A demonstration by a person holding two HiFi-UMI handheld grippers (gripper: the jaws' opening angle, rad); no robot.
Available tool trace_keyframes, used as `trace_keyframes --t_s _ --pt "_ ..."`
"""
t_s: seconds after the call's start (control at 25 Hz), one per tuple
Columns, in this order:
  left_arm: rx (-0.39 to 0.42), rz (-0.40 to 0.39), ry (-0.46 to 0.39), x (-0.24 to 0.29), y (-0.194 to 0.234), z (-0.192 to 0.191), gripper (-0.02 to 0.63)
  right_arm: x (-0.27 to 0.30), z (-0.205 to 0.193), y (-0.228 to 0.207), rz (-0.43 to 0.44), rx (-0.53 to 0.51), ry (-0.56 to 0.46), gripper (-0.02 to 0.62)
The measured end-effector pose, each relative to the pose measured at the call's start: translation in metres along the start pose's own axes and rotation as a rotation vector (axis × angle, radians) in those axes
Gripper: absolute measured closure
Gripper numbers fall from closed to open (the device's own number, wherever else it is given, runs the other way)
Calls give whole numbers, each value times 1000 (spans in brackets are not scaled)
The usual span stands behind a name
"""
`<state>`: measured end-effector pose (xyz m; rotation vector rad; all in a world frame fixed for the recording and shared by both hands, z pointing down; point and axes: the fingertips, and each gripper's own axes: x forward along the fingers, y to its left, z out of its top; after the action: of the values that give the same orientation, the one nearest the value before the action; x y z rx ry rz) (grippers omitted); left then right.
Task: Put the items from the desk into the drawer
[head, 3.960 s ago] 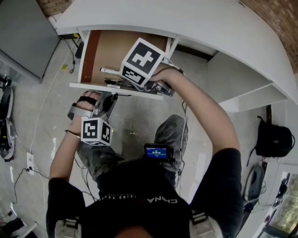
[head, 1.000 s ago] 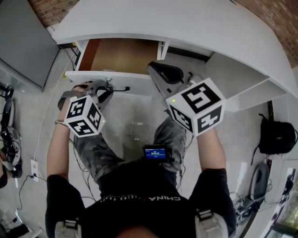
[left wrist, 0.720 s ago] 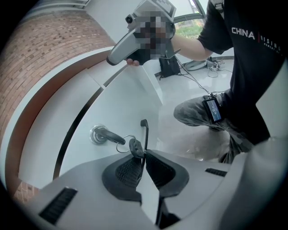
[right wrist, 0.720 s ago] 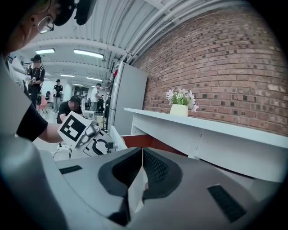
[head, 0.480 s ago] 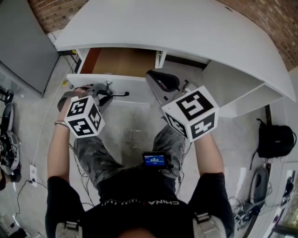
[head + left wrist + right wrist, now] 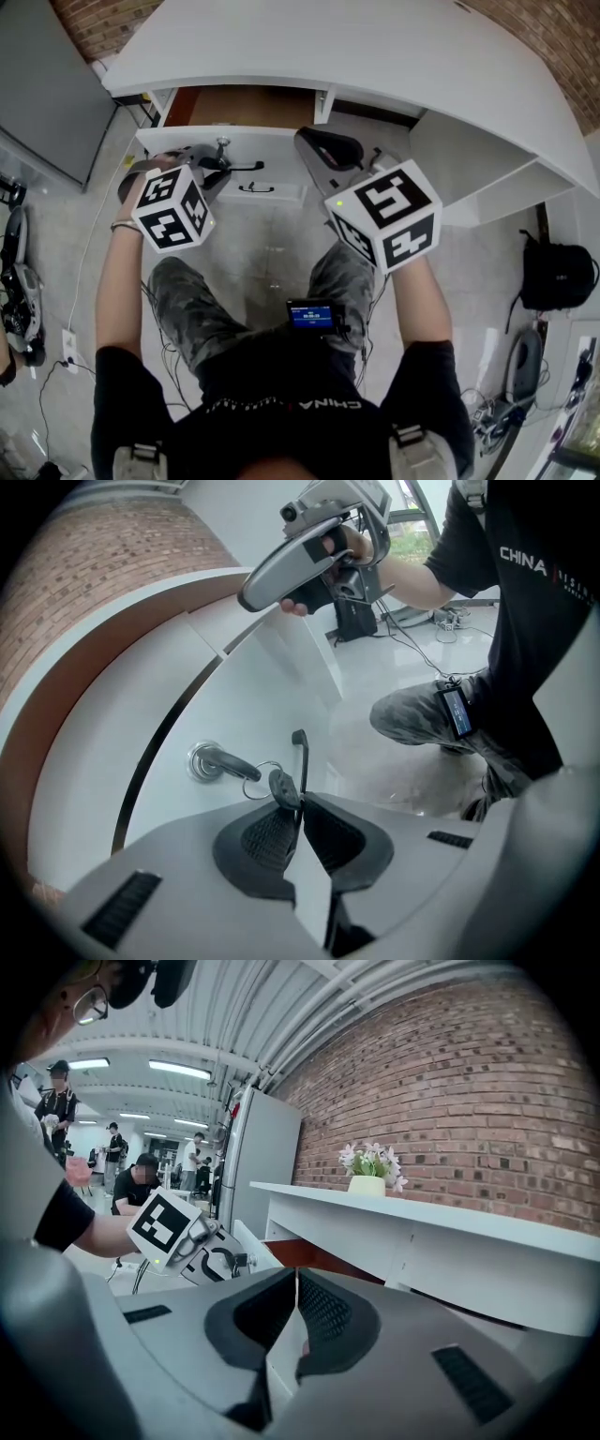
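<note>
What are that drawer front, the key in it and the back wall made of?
Drawer front: smooth, glossy white, probably painted or laminated board. The inside shows brown and wood-like.
Key: shiny silver-grey, apparently metal, with a thin wire ring hanging from it.
Wall: red-brown bricks with pale mortar lines, rough and matte.

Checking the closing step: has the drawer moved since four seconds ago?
Yes. The drawer has slid in under the desk top, leaving less brown interior showing.
</note>
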<state>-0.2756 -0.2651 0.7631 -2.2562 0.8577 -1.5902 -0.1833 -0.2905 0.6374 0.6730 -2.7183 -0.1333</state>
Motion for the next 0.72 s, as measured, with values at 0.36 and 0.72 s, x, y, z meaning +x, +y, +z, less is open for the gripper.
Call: trace_keyframes --t_s 0.36,0.72 --pt "-30 -1 -43 22 37 -5 571 14 -10 -8 -13 23 30 574" --pt "-56 12 -74 41 72 -2 571 18 -16 -11 -5 36 46 574"
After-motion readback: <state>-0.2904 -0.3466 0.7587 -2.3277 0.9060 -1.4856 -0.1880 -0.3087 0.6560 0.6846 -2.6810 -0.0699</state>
